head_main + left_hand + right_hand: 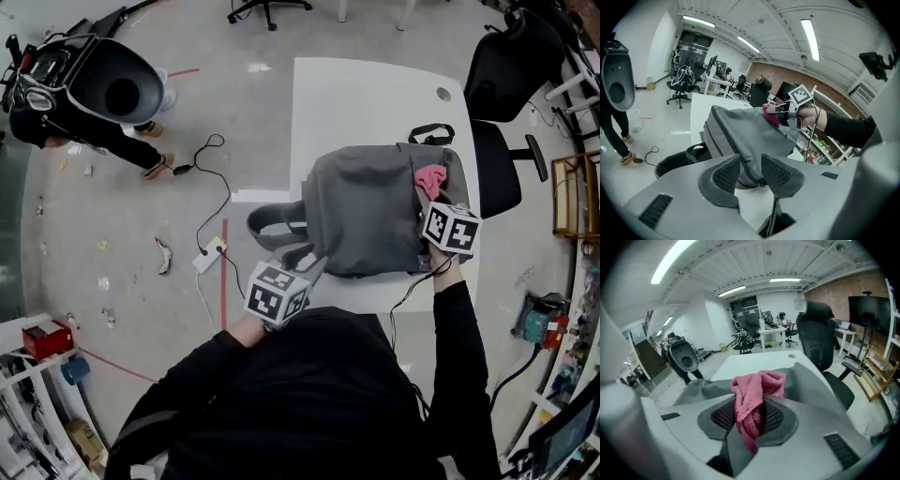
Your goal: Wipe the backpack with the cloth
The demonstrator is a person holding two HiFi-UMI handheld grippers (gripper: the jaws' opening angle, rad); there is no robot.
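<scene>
A grey concrete floor (112,244) spreads round a white counter (356,94). A grey backpack (366,216) lies flat on the near half of the counter and covers most of its width. The backpack's black carry handle (431,134) points toward the far end, and its dark shoulder straps (272,220) spill over the counter's left edge. A black office chair (511,75) stands against the counter's right side. Well apart on the floor at the upper left stands another person in dark clothes (103,103).

The left gripper (750,171) is at the backpack's near left corner. The left gripper view shows its jaws partly apart, with the bag's lower edge filling the gap and both ribbed pads against the fabric, so it grips the backpack there. The right gripper (749,418) is over the backpack's upper right part, close to the counter's right edge. Its jaws are closed on a pink terry cloth (752,399), which bunches up above the pads and hangs down between them. In the head view the cloth (429,178) lies on the grey fabric just beyond that gripper's marker cube (452,228).

On the floor to the left of the counter lie a white power strip (210,253) with a black cable and a strip of red tape (224,272).
</scene>
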